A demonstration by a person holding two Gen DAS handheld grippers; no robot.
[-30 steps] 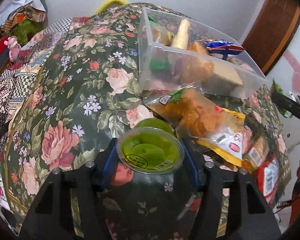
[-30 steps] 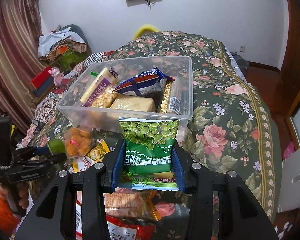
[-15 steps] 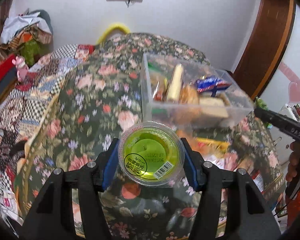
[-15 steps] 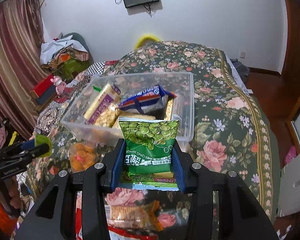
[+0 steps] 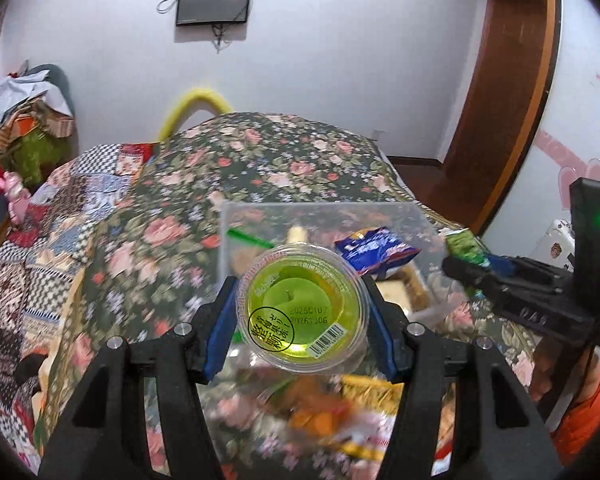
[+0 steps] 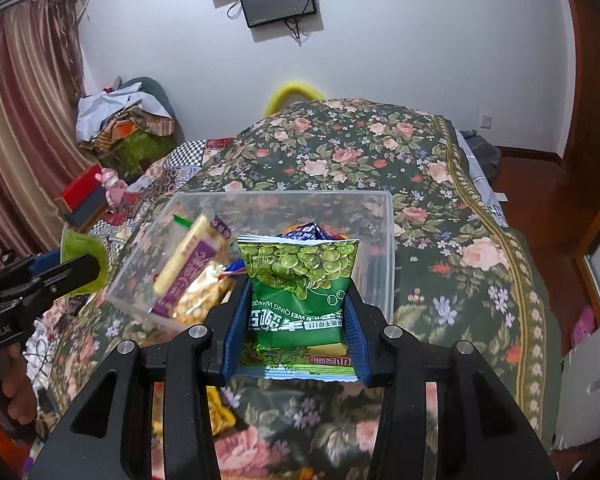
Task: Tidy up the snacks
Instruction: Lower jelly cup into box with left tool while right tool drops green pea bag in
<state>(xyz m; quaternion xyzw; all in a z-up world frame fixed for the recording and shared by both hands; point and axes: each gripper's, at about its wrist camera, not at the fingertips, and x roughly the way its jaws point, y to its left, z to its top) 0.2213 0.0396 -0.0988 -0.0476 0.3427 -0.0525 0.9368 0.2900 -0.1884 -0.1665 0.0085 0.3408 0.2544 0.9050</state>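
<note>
Over the floral bedspread (image 6: 440,200), left gripper (image 5: 302,316) fingers clamp a jelly cup (image 5: 302,312), right gripper (image 6: 296,320) fingers a pea packet (image 6: 300,284).

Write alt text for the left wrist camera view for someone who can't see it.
The left gripper holds a green jelly cup by its sides, lid toward the camera, in front of a clear plastic bin of snacks on a floral bedspread. The right gripper, carrying a green snack bag, enters from the right.

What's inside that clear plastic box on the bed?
The clear box holds a long purple-and-cream packet, a golden bag and a blue packet. The green pea bag hides the rest.
</note>
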